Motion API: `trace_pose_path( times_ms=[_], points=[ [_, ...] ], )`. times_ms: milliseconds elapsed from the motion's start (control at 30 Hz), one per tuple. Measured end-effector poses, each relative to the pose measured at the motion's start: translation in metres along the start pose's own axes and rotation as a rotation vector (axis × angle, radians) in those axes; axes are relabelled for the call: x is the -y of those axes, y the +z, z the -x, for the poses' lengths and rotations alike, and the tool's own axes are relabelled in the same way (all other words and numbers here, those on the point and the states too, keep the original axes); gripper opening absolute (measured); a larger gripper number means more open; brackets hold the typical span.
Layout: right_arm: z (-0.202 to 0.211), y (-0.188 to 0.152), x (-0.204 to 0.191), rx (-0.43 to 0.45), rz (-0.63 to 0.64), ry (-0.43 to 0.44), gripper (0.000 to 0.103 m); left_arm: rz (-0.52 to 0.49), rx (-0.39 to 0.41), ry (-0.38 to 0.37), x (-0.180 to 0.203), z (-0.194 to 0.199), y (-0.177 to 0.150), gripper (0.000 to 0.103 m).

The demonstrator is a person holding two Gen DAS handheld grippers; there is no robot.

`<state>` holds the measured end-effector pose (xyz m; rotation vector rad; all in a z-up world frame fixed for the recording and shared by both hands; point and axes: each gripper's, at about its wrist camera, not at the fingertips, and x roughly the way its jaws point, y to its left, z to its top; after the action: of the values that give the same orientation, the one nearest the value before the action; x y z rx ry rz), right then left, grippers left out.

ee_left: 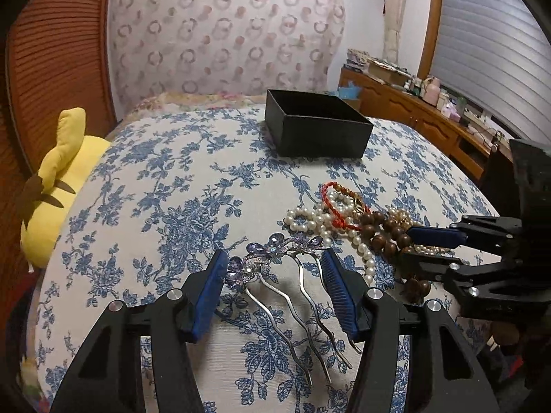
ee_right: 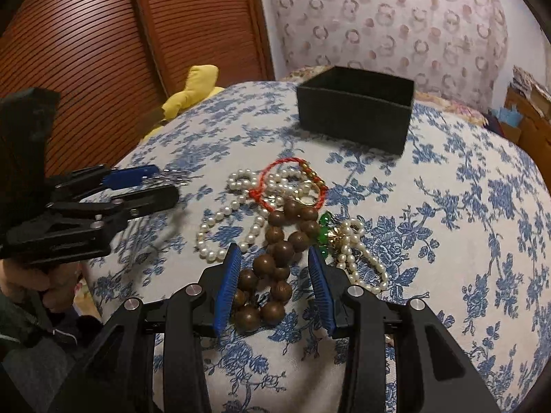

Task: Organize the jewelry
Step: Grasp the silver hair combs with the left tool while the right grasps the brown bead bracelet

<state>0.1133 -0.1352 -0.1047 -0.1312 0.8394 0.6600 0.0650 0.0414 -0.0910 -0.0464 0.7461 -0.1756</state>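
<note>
An open black box (ee_left: 318, 127) (ee_right: 356, 112) stands at the far side of the blue floral bedspread. My left gripper (ee_left: 275, 258) is open, its jaws on either side of a silver hair comb with purple crystal flowers (ee_left: 275, 258). My right gripper (ee_right: 273, 253) is open around a brown wooden bead bracelet (ee_right: 275, 258), also seen in the left wrist view (ee_left: 385, 237). A pearl necklace (ee_right: 224, 220) (ee_left: 316, 220), a red cord bracelet (ee_right: 292, 182) (ee_left: 335, 206) and a green bead piece with pearls (ee_right: 325, 230) lie in the same pile.
A yellow plush toy (ee_left: 58, 179) (ee_right: 193, 89) lies at the bed's left edge by a wooden slatted door. A wooden dresser with clutter (ee_left: 430, 110) runs along the right wall. A patterned curtain hangs behind the bed.
</note>
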Motion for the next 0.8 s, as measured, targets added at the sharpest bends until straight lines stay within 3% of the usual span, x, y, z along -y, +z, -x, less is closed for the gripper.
trace_pose_path(
  times_ms=[200, 233, 300, 800],
  points=[
    [-0.013, 0.006, 0.002, -0.030, -0.015, -0.004, 0.043, 0.008, 0.012, -0.003, -0.002, 0.000, 0.001, 0.055],
    [-0.013, 0.006, 0.001, -0.028, -0.007, -0.012, 0.039, 0.008, 0.013, -0.003, -0.002, 0.000, 0.001, 0.055],
    [-0.010, 0.008, -0.002, -0.018, 0.015, -0.019, 0.019, 0.009, 0.016, -0.004, -0.003, 0.000, 0.002, 0.055],
    [0.061, 0.038, 0.003, 0.159, 0.097, -0.013, 0.015, -0.008, 0.075, -0.011, 0.003, 0.008, 0.023, 0.055]
  ],
)
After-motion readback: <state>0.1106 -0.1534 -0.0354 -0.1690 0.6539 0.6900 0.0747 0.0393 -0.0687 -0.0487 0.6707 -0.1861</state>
